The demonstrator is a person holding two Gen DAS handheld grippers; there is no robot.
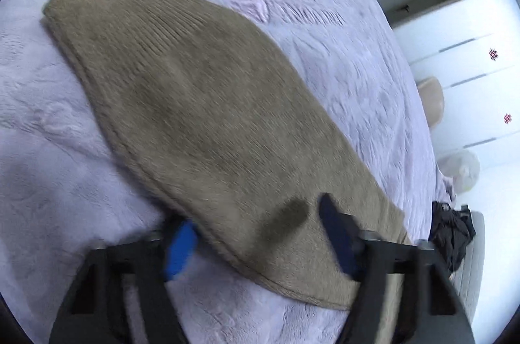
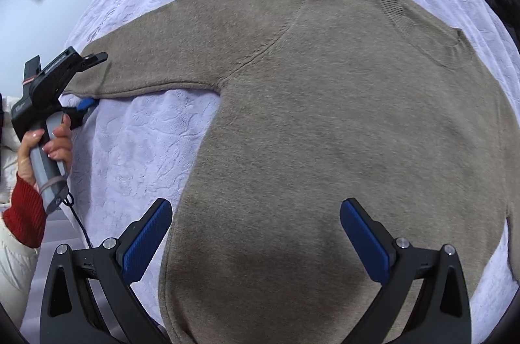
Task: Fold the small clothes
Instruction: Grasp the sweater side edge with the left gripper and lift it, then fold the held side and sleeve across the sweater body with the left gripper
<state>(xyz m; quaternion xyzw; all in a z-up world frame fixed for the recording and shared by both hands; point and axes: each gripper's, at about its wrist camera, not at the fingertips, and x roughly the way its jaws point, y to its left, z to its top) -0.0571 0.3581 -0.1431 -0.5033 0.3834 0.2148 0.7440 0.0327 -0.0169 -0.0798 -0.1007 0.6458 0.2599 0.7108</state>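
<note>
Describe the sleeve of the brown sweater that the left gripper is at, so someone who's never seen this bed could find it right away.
A lavender bedspread covers the bed, and a taupe knit sweater lies flat across it. One long sleeve stretches sideways from the body toward the bed's edge. Its cuff end sits between the fingers of the left gripper, unlike the rest of the sweater.

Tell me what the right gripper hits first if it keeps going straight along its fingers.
Most likely the body of the taupe sweater spread on the lavender bedspread; the right gripper hangs open above it near the hem, though depth is unclear.
</note>
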